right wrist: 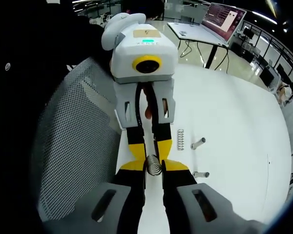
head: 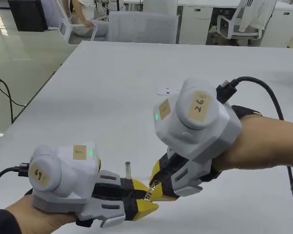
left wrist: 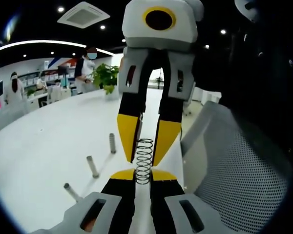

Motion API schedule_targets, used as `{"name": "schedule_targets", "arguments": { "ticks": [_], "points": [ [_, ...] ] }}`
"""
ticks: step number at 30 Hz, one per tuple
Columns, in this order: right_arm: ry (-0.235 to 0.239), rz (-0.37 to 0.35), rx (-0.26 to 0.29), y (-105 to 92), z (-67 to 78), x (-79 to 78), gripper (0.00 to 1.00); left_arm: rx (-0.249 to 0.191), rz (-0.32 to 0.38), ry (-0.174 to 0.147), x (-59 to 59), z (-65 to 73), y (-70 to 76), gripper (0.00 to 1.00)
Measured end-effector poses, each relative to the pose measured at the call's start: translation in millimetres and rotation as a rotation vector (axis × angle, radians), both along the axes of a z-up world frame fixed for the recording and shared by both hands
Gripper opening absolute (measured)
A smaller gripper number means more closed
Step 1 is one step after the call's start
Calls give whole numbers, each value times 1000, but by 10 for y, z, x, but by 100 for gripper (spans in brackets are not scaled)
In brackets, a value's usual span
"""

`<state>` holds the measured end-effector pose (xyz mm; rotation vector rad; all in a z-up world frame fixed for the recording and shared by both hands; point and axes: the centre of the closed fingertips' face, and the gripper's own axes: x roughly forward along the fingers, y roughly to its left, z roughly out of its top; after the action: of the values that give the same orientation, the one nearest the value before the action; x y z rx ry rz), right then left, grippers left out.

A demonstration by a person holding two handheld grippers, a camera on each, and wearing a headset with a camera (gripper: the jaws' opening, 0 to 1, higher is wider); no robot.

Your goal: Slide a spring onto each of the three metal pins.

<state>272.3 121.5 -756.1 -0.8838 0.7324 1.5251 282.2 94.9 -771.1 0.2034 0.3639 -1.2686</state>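
The spring is held above the counter by its near edge, one end pinched in the left claw, coils clamped in the right claw; the three pins stand bare just to its left. We judge a slip likeliest: two grips on a springy part could flick it over that edge at release. Open counter runs far and left past the pins, beside which a spare spring lies.

White bodies and yellow-tipped black jaws are being shown by the left gripper and right gripper, silver by the spring, white by the table.
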Motion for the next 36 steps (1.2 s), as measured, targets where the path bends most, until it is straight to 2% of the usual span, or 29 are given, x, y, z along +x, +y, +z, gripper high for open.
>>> {"name": "schedule_targets", "arguments": {
  "ticks": [7,9,10,12,16,20,28,32,36],
  "points": [
    [14,-5,-5,-2,-25,-2,9,-8,-1,-7,1,23,-2,2],
    [21,-5,-3,1,-25,-12,8,-18,-7,-26,3,50,-9,2],
    [24,-8,-2,2,-27,-10,8,-10,-8,-26,1,38,0,2],
    [30,-11,1,4,-25,-10,8,-23,-5,-23,3,41,3,2],
    [17,-10,-8,11,-29,6,8,-29,5,-31,26,40,9,3],
    [17,-14,-13,19,-30,21,8,-32,16,-15,41,40,20,4],
    [0,-15,-46,-47,-73,70,8,-32,19,8,37,4,53,13],
    [-3,-25,-59,-87,-91,95,8,-30,33,15,50,-15,109,18],
    [-26,-33,-93,-170,-147,154,8,-35,60,18,84,-10,200,20]
  ]
}}
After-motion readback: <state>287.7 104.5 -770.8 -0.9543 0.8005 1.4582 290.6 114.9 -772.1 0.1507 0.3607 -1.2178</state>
